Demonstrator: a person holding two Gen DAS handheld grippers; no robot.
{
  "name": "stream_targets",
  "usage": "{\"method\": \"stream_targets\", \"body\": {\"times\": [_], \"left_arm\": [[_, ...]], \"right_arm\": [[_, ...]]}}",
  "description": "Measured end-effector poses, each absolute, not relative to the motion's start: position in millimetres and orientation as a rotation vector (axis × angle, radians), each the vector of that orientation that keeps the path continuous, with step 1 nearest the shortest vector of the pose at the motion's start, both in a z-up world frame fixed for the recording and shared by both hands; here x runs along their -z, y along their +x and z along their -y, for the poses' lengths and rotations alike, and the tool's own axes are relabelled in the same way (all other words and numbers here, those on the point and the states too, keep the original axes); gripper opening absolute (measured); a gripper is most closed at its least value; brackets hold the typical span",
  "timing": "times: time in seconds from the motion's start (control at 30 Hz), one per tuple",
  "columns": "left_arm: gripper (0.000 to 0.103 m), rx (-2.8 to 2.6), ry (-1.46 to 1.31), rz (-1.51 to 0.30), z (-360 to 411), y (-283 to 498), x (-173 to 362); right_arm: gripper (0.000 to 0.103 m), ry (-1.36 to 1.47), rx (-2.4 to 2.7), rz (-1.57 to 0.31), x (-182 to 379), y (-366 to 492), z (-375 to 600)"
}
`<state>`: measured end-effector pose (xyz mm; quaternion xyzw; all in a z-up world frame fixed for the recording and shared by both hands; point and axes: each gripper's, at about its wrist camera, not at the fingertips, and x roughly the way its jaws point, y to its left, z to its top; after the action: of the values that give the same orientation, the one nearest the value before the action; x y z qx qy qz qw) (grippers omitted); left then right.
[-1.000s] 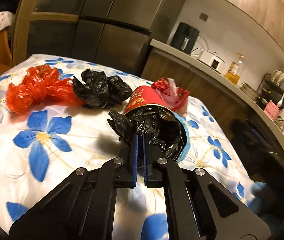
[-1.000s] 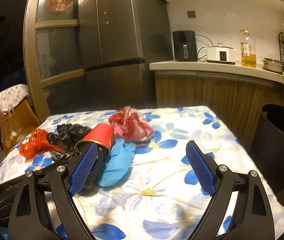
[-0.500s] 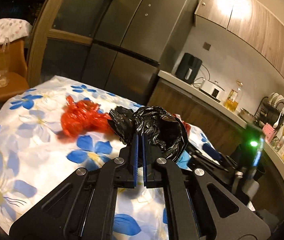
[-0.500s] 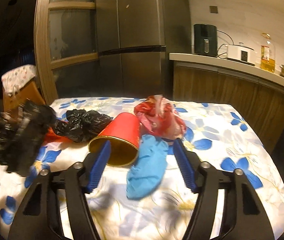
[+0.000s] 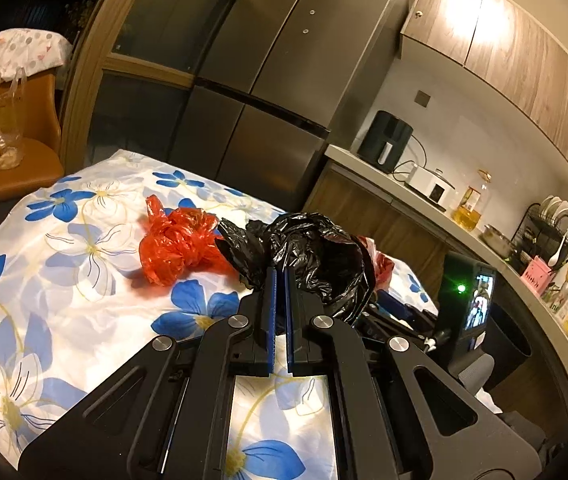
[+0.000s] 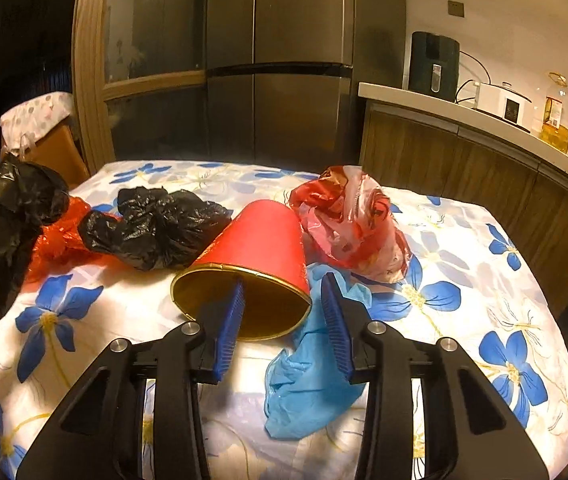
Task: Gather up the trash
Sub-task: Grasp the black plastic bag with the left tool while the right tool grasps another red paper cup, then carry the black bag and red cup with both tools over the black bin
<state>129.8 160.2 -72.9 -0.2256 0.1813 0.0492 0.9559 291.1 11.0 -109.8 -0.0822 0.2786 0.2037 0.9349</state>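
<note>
Left gripper point(image 5: 279, 276) pinches a black bag point(image 5: 324, 256); right gripper point(image 6: 281, 292) (closing) straddles the red cup's point(image 6: 259, 236) rim.

You have a white tablecloth point(image 6: 464, 240) printed with blue flowers whose centres are yellow. On it lie a red paper cup point(image 6: 259, 240) with a gold inside and rim, a crumpled black plastic bag point(image 6: 155, 232), a translucent red plastic bag point(image 5: 175, 244), a red-and-white patterned plastic bag point(image 6: 352, 224) and a light blue plastic glove point(image 6: 308, 380). Your grippers' pads point(image 6: 227, 332) are blue on black frames.
</note>
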Motion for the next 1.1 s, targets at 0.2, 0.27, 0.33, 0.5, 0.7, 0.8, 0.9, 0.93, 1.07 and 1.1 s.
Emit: {"method": "stream_targets", "body": {"times": [0.2,0.27,0.33,0.5,0.7,0.8,0.9,0.93,1.07,1.1], "left_arm": [[0.003,-0.098,-0.46,-0.375,-159.5,129.4,74.3],[0.003,-0.099,-0.457,-0.371,-159.1,129.0,71.9],[0.003,-0.1,-0.452,-0.368,-158.1,129.6,70.4],[0.003,-0.09,-0.44,-0.367,-150.5,131.1,66.1],[0.003,-0.069,-0.415,-0.356,-132.4,131.0,56.8],[0.003,-0.059,-0.4,-0.352,-119.9,132.1,52.7],[0.003,-0.042,-0.392,-0.353,-108.5,133.1,50.0],[0.003,-0.039,-0.385,-0.354,-103.3,133.5,48.9],[0.003,-0.016,-0.363,-0.359,-83.9,137.2,43.9],[0.003,-0.009,-0.353,-0.36,-77.2,139.1,41.9]], "right_arm": [[0.006,-0.184,-0.422,-0.534,104.5,287.3,-13.3],[0.006,-0.173,-0.423,-0.512,99.0,283.0,-8.9],[0.006,-0.156,-0.423,-0.501,93.4,280.1,-3.7],[0.006,-0.091,-0.422,-0.468,75.1,264.7,21.2],[0.006,-0.035,-0.41,-0.416,52.5,244.6,53.8],[0.006,-0.015,-0.397,-0.394,43.4,235.9,69.7],[0.006,-0.006,-0.381,-0.374,36.7,228.2,86.2],[0.006,-0.004,-0.373,-0.368,34.6,225.2,92.6],[0.006,0.018,-0.344,-0.352,28.9,215.9,118.5],[0.006,0.022,-0.334,-0.349,27.7,214.0,124.9]]}}
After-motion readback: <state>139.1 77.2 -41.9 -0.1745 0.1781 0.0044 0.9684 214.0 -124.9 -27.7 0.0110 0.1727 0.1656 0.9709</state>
